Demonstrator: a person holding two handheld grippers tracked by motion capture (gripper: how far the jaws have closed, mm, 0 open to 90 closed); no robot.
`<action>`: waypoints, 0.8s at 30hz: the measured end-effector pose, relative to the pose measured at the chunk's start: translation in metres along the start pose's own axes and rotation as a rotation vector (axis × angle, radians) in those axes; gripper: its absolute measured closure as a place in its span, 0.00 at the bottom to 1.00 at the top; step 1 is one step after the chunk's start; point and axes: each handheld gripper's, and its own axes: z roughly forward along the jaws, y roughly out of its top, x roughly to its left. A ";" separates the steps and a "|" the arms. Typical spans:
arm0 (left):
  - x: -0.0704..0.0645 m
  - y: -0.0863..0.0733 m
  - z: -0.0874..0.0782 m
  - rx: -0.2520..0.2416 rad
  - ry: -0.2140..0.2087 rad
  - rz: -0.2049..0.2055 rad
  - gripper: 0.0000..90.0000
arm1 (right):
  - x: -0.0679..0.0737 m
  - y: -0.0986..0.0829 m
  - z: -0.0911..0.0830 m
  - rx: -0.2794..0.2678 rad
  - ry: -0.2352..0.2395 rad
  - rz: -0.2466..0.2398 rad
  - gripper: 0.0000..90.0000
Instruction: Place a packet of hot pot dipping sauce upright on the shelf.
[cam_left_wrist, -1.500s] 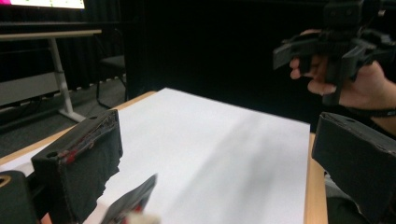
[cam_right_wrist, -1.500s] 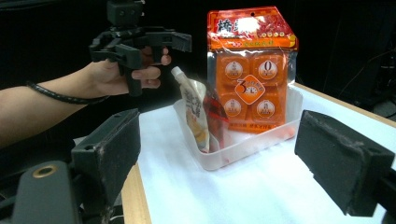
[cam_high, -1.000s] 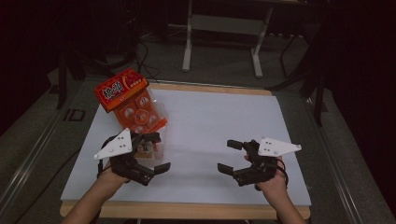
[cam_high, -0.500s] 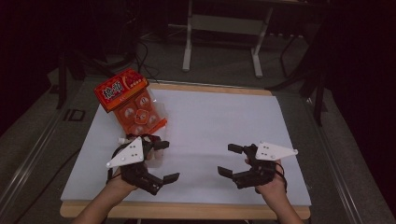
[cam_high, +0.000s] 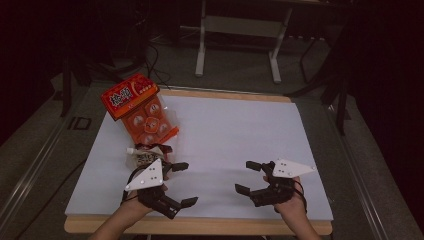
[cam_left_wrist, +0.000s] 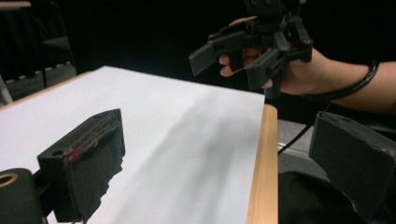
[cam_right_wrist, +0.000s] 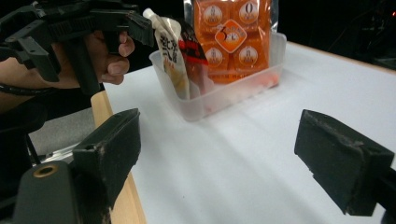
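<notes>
Since the earlier frame the left gripper (cam_high: 177, 184) has drawn back toward the bottom edge, away from the tub (cam_right_wrist: 219, 95) of snack packs. Both it and the right gripper (cam_high: 250, 177) hang low in the frame over the white surface (cam_high: 225, 130), jaws wide and empty. Farther up at the left, the tub holds an orange pack (cam_high: 142, 110) leaning tall. A careless reach could likely tip the light tub or knock that pack over.
</notes>
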 end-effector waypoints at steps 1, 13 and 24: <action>0.000 -0.001 0.000 0.006 0.002 -0.001 0.04 | -0.001 -0.003 0.000 0.004 -0.003 0.002 0.16; 0.001 -0.029 0.007 0.061 -0.008 -0.016 0.04 | -0.012 -0.026 0.002 0.068 -0.045 0.035 0.16; 0.000 -0.045 0.013 0.094 -0.025 -0.016 0.04 | -0.022 -0.032 -0.002 0.055 -0.082 0.047 0.16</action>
